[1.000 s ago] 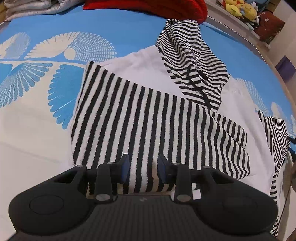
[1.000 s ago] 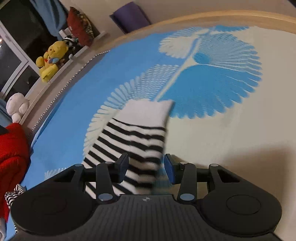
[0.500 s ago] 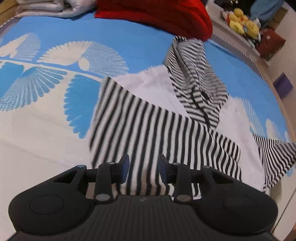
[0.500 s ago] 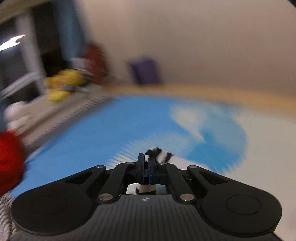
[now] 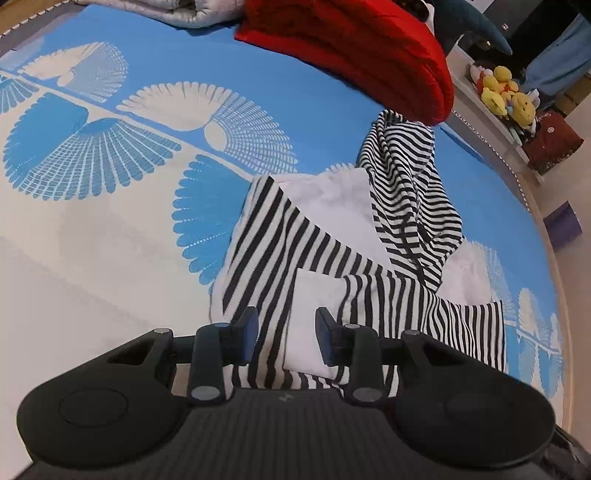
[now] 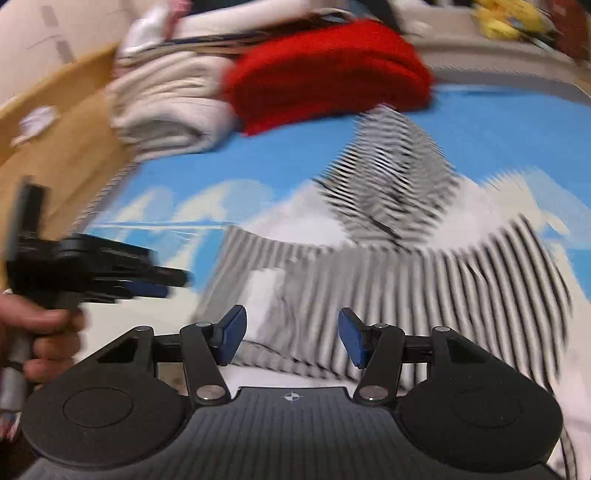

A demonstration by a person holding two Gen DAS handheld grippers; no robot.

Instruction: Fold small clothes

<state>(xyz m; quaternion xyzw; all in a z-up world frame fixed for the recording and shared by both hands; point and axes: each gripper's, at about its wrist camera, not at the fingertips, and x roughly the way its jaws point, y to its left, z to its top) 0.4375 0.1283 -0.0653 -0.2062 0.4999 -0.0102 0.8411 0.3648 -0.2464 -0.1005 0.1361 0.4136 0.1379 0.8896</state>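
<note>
A small white hoodie (image 5: 332, 206) with black-and-white striped hood (image 5: 406, 184) and sleeves lies on the blue-and-white bed sheet (image 5: 110, 258). Both striped sleeves are folded across its body; the right sleeve (image 5: 424, 310) with its white cuff (image 5: 314, 295) lies over the left one (image 5: 266, 258). My left gripper (image 5: 284, 338) is open and empty just above the crossed sleeves. My right gripper (image 6: 290, 332) is open and empty over the same sleeves (image 6: 424, 288); its view is blurred. The left gripper (image 6: 122, 277) shows at its left, held by a hand.
A red garment (image 5: 351, 48) and folded grey-white bedding (image 5: 155, 11) lie at the far side of the bed. Yellow plush toys (image 5: 506, 96) sit on a ledge beyond the right edge. The wooden bed frame (image 6: 55, 129) runs along the left in the right wrist view.
My right gripper shut on the right sleeve's cuff, carried it across over the hoodie and let go; it is open now. My left gripper stayed open and pulled back slightly.
</note>
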